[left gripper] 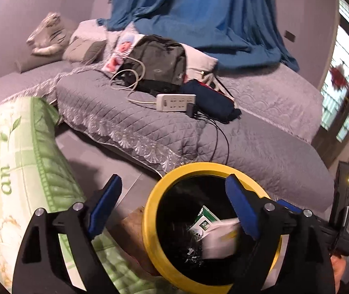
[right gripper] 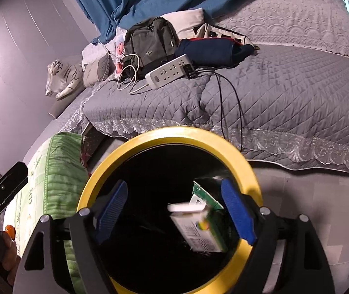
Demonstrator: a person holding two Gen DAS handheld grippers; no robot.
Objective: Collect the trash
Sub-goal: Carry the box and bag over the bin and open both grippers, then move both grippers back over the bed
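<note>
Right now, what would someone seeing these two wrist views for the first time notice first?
The yellow-rimmed trash bin fills the foreground on the floor beside the bed, with a white-and-green carton blurred inside its black mouth. Both hand-held grippers, left and right, hang open over it. Behind, a grey backpack and a white power strip lie on the quilted grey bed.

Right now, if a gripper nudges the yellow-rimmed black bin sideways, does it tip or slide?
Probably slides. The yellow-rimmed black bin looks wide and round, so tipping seems unlikely. It holds only a small green-and-white carton, so it is probably light and moves easily. The smooth grey tile floor would offer little grip.
</note>
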